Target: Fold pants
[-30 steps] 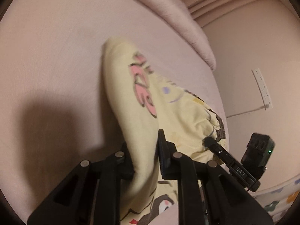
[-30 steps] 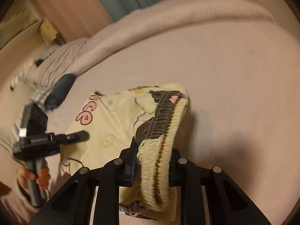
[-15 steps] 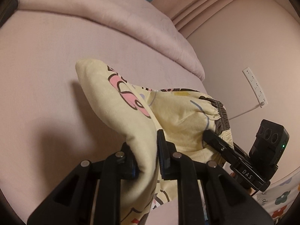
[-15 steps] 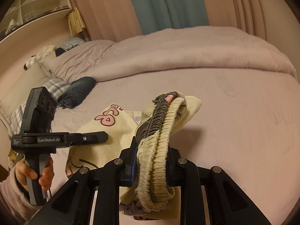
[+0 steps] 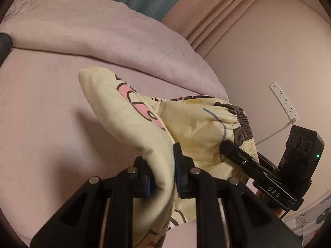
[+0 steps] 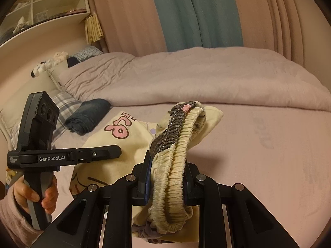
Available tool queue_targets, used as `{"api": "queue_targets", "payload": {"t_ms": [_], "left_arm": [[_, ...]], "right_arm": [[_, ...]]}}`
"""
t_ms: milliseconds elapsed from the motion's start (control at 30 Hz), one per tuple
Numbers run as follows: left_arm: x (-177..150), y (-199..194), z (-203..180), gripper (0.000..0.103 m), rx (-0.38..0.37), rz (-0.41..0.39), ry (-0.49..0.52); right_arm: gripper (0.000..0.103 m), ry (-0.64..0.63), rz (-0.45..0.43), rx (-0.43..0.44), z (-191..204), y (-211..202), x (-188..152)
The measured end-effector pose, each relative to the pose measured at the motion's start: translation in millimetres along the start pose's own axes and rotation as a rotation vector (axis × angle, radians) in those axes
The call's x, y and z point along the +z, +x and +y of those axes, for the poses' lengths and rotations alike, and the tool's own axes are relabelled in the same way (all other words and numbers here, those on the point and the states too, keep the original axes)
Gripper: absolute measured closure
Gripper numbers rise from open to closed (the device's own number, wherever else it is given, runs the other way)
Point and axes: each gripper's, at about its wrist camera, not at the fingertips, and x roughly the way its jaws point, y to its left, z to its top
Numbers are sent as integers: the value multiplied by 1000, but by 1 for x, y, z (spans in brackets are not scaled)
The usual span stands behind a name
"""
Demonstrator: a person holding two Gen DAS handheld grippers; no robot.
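Spreading across both views: pink bed sheet, with a rumpled pink duvet heaped along its far side and pink and teal curtains behind. Held up off the sheet between the two grippers: pale yellow cartoon-print pants, part of the fabric draping down to the bed. Clamped in the left gripper: a thick fold of the yellow cloth, both pads pressed against it, a rounded bulge of fabric standing up beyond the jaws. Clamped in the right gripper: the gathered elastic waistband, brown-grey on one side and cream on the other, looping over and hanging below the jaws. Visible at lower left of the right view: a hand in a pink sleeve gripping the left tool's handle. Lying near the head of the bed: dark rolled jeans beside a plaid pillow. Mounted on the wall at right: white power strip with a trailing cord.
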Motion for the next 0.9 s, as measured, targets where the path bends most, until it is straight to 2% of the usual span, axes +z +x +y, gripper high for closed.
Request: {"api": "queue_targets", "payload": {"t_ms": [200, 333, 433, 533, 567, 600, 633, 667, 700, 733, 767, 800, 900], "left_arm": [[21, 26, 12, 87, 12, -9, 15], [25, 53, 32, 86, 44, 2, 28], [17, 79, 63, 86, 78, 52, -11], [6, 102, 97, 81, 156, 113, -59], [2, 106, 109, 80, 189, 123, -79], [2, 107, 115, 74, 190, 127, -93], [1, 103, 122, 72, 170, 122, -112], [2, 99, 122, 70, 179, 118, -107], [3, 94, 119, 63, 208, 114, -83], [7, 85, 111, 61, 268, 99, -31], [7, 78, 106, 63, 291, 76, -3], [10, 64, 97, 63, 307, 33, 37], [14, 45, 77, 62, 260, -20, 87]], "right_arm": [[79, -16, -5, -25, -5, 24, 15], [79, -2, 31, -39, -17, 54, 15], [78, 27, 100, -47, -32, 87, 3], [78, 96, 196, -65, -55, 124, -16], [76, 122, 227, -101, -64, 134, -23], [73, 150, 262, -129, -73, 142, -30], [65, 190, 305, -151, -84, 148, -38], [61, 220, 324, -148, -92, 149, -42], [61, 249, 310, -119, -97, 143, -45], [58, 262, 298, -113, -101, 135, -45], [49, 261, 290, -133, -102, 126, -43], [48, 249, 272, -168, -103, 115, -40], [48, 188, 184, -262, -98, 86, -29]]}}
